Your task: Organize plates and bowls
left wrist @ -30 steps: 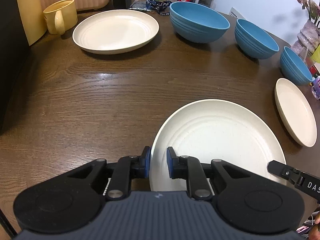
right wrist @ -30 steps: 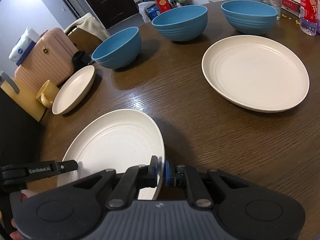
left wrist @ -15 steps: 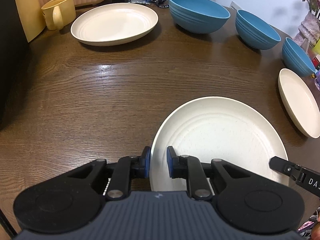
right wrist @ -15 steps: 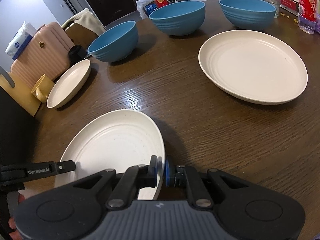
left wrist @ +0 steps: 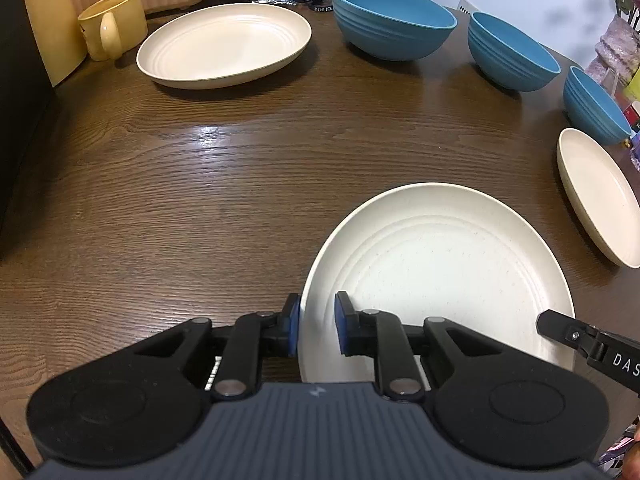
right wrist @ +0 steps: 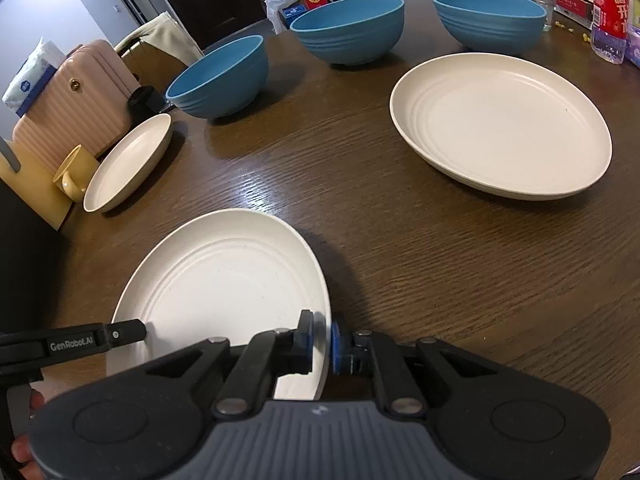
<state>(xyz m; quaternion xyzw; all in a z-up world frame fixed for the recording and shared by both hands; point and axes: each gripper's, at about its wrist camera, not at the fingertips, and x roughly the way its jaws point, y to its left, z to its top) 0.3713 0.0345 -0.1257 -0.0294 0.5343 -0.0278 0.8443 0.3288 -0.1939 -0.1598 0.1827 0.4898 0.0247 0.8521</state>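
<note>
**Both grippers on one cream plate, open wood on all sides**

The wooden table (left wrist: 200, 200) lies bare across its middle, a broad clear stretch between the near plate and the dishes along the far edge. There stand three blue bowls: the largest bowl (left wrist: 394, 20), a middle bowl (left wrist: 512, 52) and a small bowl (left wrist: 596, 108), each apart from the next. A far plate (left wrist: 224, 44) sits left of them beside a yellow mug (left wrist: 114, 22); a right plate (right wrist: 500, 124) lies off to the right with free wood around it.

The held plate (left wrist: 440, 276) is nearest, by the table's near edge. The left gripper (left wrist: 316, 328) has its jaws narrowly spread, astride the plate's left rim. The right gripper (right wrist: 322, 340) is pinched almost fully closed on the opposite rim.
</note>
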